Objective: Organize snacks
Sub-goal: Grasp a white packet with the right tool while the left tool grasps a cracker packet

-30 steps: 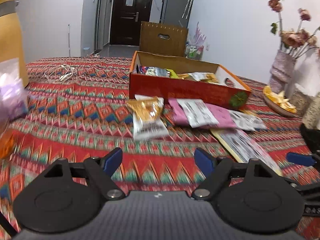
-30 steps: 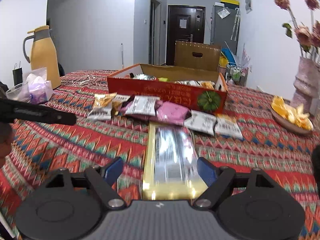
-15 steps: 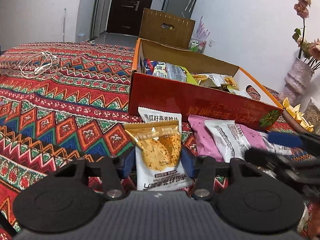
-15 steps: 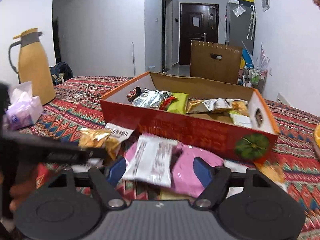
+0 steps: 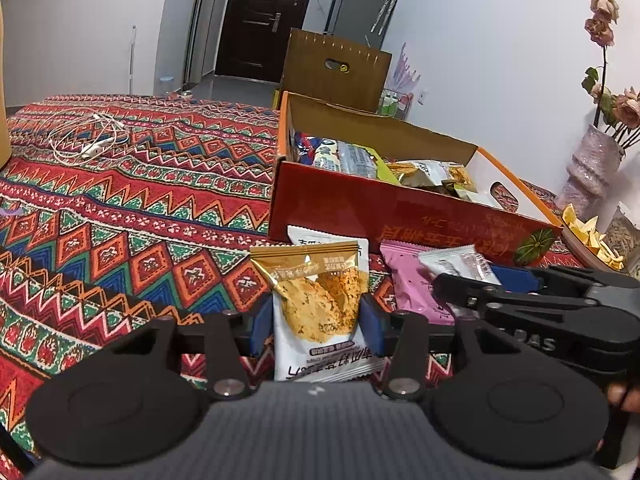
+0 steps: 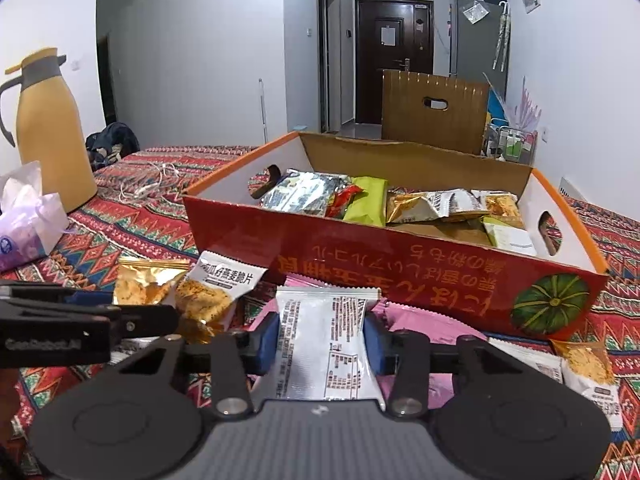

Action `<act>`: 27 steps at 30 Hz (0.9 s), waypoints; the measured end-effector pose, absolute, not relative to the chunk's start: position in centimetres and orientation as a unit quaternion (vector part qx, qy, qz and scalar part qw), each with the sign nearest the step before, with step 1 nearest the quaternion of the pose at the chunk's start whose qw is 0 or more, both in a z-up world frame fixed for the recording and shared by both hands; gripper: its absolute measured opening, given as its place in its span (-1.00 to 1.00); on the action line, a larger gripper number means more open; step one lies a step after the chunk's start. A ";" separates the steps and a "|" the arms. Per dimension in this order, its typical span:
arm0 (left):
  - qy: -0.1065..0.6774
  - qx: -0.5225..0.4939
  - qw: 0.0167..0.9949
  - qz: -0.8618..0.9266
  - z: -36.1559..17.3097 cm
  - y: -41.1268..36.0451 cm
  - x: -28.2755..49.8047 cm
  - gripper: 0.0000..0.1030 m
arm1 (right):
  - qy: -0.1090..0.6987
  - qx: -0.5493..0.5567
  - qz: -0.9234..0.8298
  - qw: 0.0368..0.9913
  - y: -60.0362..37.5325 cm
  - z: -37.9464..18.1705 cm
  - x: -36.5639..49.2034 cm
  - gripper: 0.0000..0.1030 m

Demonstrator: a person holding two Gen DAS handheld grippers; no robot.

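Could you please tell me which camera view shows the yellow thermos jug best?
The right wrist view: the yellow thermos jug stands whole at its left edge, handle and grey collar visible. The left wrist view shows only a yellow sliver at its left border.

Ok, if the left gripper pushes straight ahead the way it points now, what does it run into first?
Beyond the gold cracker packet that the left gripper is shut on, the white packet under it comes first, then probably the near wall of the red box. Depth is hard to judge here.
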State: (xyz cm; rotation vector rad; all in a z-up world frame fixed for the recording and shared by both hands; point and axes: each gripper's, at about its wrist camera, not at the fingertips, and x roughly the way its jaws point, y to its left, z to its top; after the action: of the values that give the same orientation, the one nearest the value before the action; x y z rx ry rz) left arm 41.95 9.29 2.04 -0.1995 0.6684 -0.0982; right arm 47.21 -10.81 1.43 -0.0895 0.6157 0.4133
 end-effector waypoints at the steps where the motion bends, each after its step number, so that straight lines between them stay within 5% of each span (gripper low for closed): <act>1: 0.328 -0.098 0.938 -0.048 2.2 9.2 41.8 -0.10 | 0.298 -0.042 0.202 0.932 -10.9 1.7 46.8 -0.17; 27: 0.293 -0.088 0.947 -0.092 7.9 2.2 24.2 -0.10 | 0.244 -0.029 0.174 0.954 -20.5 6.5 26.2 -0.17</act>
State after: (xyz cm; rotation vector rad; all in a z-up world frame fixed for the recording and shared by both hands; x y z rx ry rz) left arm 24.21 2.23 7.95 -0.1797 0.5972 -0.1877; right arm 26.23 -20.49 6.47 -0.0584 0.4950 0.3536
